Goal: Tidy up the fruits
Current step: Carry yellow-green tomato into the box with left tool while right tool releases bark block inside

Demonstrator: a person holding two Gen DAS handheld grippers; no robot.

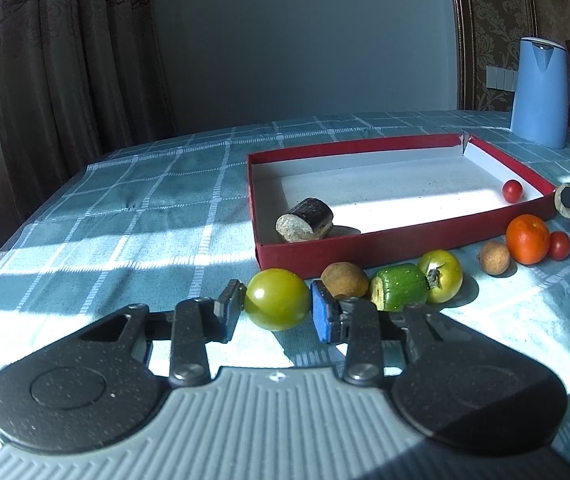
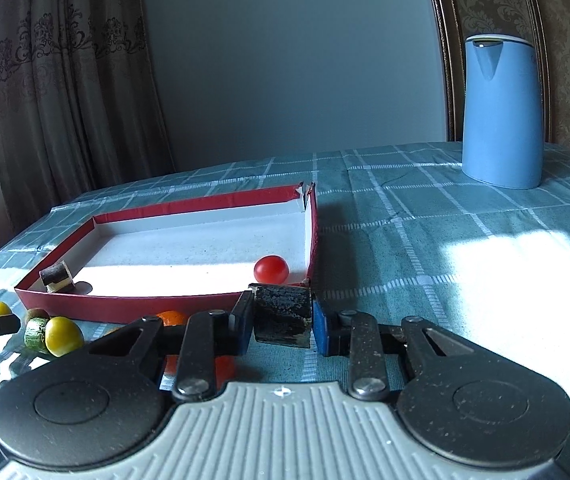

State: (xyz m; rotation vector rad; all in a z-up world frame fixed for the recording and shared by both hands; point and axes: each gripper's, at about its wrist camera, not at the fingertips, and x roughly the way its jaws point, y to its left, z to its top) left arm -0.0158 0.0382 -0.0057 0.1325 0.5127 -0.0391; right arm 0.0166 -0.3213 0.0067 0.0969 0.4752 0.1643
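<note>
Left gripper (image 1: 277, 312) pointed forward and a little downward over the checked tablecloth (image 1: 125, 208), blue pads pressed on either side of a green tomato (image 1: 277, 299) at table level, just in front of the near left corner of the red tray (image 1: 325, 252). Right gripper (image 2: 283, 318) likewise tilted gently down, jaws drawn in tight on a dark-skinned cut chunk (image 2: 283, 316), held just outside the tray's near right corner, by the front wall. No earlier view to compare. Seen inside the tray: a similar dark chunk with pale cut face (image 1: 305, 220) near the left front corner and a cherry tomato (image 1: 512, 191) near the right wall. Lined up on the cloth before the tray: a brown round fruit (image 1: 344, 280), a green cut piece (image 1: 399, 287) touching a second green tomato (image 1: 441, 276), then a smaller brown fruit (image 1: 494, 258), an orange (image 1: 527, 239) and another cherry tomato (image 1: 560, 245) just beside it. Noted farther back on the right: a blue jug (image 1: 540, 92), upright, well apart from the tray. Partly legible on the left gripper's tip in the right wrist view: a few white letters, possibly "LAI", too small to confirm. No other writing readable.
</note>
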